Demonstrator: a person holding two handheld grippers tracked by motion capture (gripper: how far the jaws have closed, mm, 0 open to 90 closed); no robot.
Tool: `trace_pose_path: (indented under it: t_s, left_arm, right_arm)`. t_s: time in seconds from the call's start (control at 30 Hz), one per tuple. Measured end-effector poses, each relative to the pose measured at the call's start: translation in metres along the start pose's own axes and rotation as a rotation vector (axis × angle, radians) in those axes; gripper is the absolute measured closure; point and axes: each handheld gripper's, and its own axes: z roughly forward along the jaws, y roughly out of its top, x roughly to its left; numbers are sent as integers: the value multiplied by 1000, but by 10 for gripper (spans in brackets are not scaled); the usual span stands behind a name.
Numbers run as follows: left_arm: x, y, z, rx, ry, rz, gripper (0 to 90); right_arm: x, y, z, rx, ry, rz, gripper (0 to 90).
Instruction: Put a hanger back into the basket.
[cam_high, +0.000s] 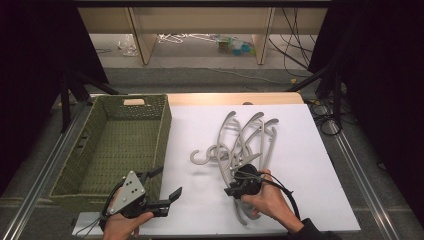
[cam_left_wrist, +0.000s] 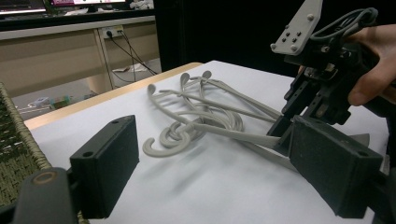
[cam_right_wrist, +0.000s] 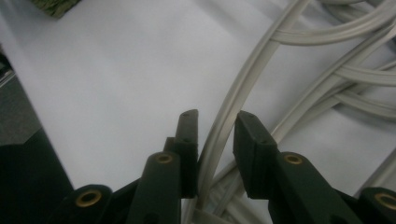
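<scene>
- Nearest you, your left tongs (cam_high: 167, 196) hang released over the white tabletop (cam_high: 320, 165) just beside the basket's near right corner — jaws wide, nothing between them; the left gripper view confirms the gap.
- Your right tongs (cam_high: 233, 190) sit at the near end of the pile of hangers (cam_high: 245, 142). In the right gripper view the jaws straddle one grey hanger arm (cam_right_wrist: 233, 100); the left pad looks to touch it, while a sliver of gap shows at the right pad. Read: closing on the arm, grip not yet firm.
- Judgement on the step: first pick of a hanger, presumably bound for the basket. Nothing lifted — every hanger lies flat on the tabletop.
- Count, hangers: about four grey plastic ones, tangled and overlapping, hooks (cam_left_wrist: 164, 144) pointing toward the basket side. The tangle makes the exact number uncertain.
- Count, baskets: one green woven basket (cam_high: 112, 145) at the left of the tabletop, holding no hangers.
- Done: none delivered. Left: all of the hangers, one at a time — expect neighbours to drag along when you lift.
- Farthest off, past the tabletop, a few loose items lie on the floor under a wooden bench; too small to identify.
</scene>
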Motion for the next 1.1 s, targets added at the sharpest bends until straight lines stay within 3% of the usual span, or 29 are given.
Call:
trace_pose_path:
  t_s: [0.2, 0.27, 0.33, 0.43, 0.67, 0.8, 0.83, 0.93, 0.97, 1.07, 1.1]
  left_arm:
    - [0, 0, 0, 7, 5, 4, 160]
    - [0, 0, 1, -7, 1, -1, 160]
    - [-1, 0, 0, 6, 6, 4, 161]
    - [-2, 0, 1, 10, 11, 8, 161]
    - [-2, -1, 3, 19, 20, 25, 162]
    - [-11, -5, 16, 77, 29, 46, 164]
    - [-14, -4, 20, 80, 41, 60, 167]
    - [-25, -5, 32, 122, 35, 83, 190]
    - [-29, -4, 35, 133, 46, 116, 196]
    - [-37, -1, 44, 126, 24, 119, 194]
    - [-37, -1, 47, 129, 22, 131, 192]
  right_arm:
    - [-2, -1, -16, -28, 58, -17, 802]
    - [-8, -1, -22, -56, 38, -33, 810]
    - [-12, -1, -29, -78, 107, -23, 818]
    - [-22, -3, -39, -98, 112, -51, 818]
    - [-43, -16, -70, -141, 179, -31, 818]
    - [-53, -30, -87, -164, 239, -19, 818]
    - [-55, -33, -90, -176, 228, -18, 818]
    - [-59, -43, -100, -192, 259, -22, 819]
    - [-60, -45, -102, -195, 263, -25, 819]
    - [-62, -51, -110, -199, 297, -21, 818]
    - [-62, -54, -112, -201, 287, -26, 819]
